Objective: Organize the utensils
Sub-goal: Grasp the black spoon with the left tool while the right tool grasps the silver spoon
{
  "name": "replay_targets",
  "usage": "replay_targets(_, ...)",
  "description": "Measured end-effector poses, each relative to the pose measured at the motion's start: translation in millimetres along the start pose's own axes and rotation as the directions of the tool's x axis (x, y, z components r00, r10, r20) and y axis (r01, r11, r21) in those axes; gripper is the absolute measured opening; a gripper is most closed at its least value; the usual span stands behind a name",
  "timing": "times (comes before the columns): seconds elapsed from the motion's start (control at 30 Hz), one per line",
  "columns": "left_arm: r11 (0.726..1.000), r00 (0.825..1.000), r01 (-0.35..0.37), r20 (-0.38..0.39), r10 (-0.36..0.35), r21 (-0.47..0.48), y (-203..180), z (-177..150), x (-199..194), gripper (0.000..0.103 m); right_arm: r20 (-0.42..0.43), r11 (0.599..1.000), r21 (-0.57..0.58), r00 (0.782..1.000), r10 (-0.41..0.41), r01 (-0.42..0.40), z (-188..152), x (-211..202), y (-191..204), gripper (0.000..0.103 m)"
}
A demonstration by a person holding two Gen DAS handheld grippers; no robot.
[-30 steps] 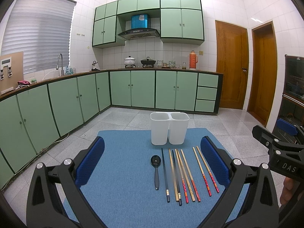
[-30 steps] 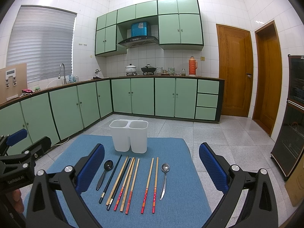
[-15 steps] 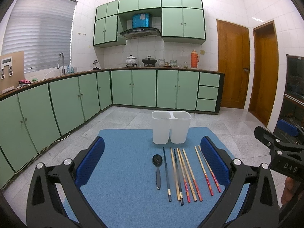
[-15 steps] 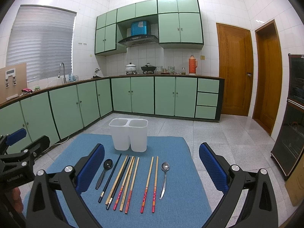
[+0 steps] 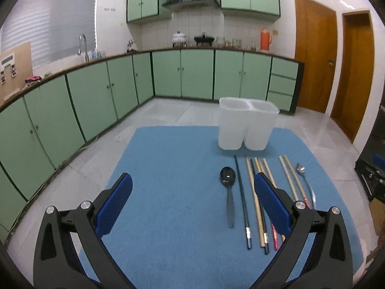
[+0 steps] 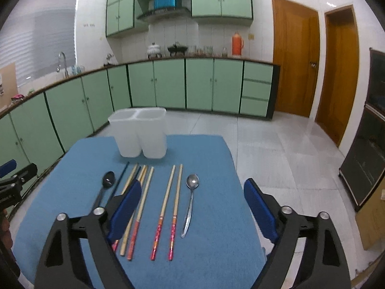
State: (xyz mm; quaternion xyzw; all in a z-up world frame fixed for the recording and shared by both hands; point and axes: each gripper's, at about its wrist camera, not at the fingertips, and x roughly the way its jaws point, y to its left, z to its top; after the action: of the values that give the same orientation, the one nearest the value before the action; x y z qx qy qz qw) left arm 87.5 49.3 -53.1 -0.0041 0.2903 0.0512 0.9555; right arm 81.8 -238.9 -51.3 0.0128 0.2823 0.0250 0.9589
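Note:
A white two-compartment holder (image 5: 247, 125) (image 6: 140, 134) stands empty at the back of a blue mat (image 5: 173, 192) (image 6: 211, 159). In front of it lie a black spoon (image 5: 228, 192) (image 6: 107, 183), several chopsticks (image 5: 253, 197) (image 6: 168, 207) and a metal spoon (image 5: 305, 183) (image 6: 191, 200) in a row. My left gripper (image 5: 192, 202) is open and empty, above the mat left of the black spoon. My right gripper (image 6: 192, 207) is open and empty, above the metal spoon and the red-handled chopstick pair.
The mat covers a table with its edges close on all sides. Green kitchen cabinets (image 5: 96, 96) line the left and back walls. Wooden doors (image 6: 296, 55) are at the right. A dark cabinet (image 6: 368, 125) stands at the far right.
Both grippers have moved forward and tilted down toward the mat. The utensils now appear closer. The left moved leftwards, the right is now over the metal spoon. Nothing was taken hold of.

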Motion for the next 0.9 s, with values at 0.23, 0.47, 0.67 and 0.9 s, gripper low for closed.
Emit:
replay_targets(0.23,0.999,0.993,0.04,-0.114,-0.038,0.01,-18,6,69,0.098,-0.14,0.999,0.023,0.989,0.04,-0.037,8,73,-10,0.07)
replay_targets(0.47,0.996,0.968,0.081,-0.242,-0.071,0.031,-46,3,139,0.092,-0.305,0.992,0.088,0.945,0.115,-0.092,10,149,-22,0.056)
replay_targets(0.67,0.996,0.951,0.087,-0.299,-0.074,0.03,-56,0,175,0.09,-0.371,0.989,0.092,0.918,0.142,-0.116,10,181,-18,0.051)
replay_targets(0.9,0.996,0.931,0.094,-0.356,-0.088,0.001,-58,-6,199,0.081,-0.433,0.989,0.098,0.89,0.141,-0.109,5,212,-18,0.042)
